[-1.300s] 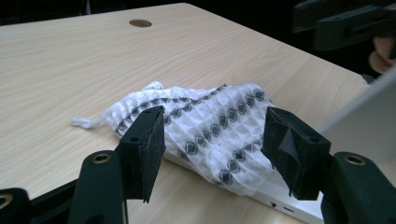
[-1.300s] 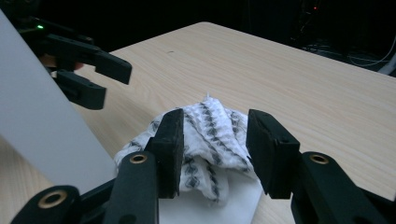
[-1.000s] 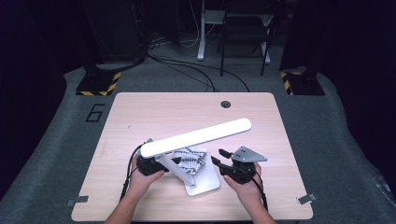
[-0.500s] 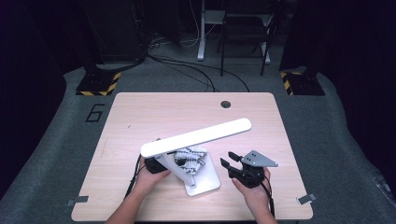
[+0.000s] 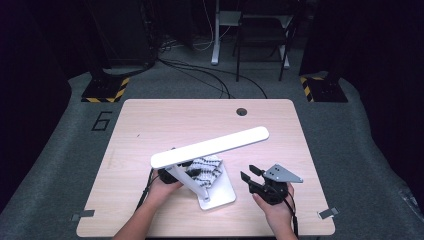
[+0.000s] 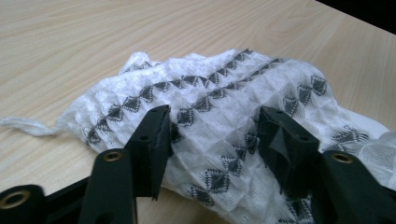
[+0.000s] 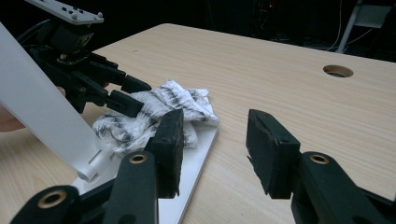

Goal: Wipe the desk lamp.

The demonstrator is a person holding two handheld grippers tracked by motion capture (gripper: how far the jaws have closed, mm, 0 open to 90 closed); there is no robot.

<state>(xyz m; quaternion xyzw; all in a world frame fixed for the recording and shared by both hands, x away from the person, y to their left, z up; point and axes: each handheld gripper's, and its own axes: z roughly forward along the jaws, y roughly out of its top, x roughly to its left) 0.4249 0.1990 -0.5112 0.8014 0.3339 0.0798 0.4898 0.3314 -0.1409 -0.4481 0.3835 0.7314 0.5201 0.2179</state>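
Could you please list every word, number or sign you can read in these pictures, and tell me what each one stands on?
"6": a large dark number on the grey floor, left of the table's far left corner.
Yellow-and-black hazard stripes, without words, mark two dark floor plates beyond the table.
No print can be read on the lamp, the patterned cloth or the table.

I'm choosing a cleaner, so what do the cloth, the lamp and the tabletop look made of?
Cloth: seemingly woven cotton, matte white waffle texture with black diamond pattern.
Lamp: probably plastic or painted metal, smooth white surface.
Tabletop: likely wood-look laminate, pale printed grain, flat sheen.
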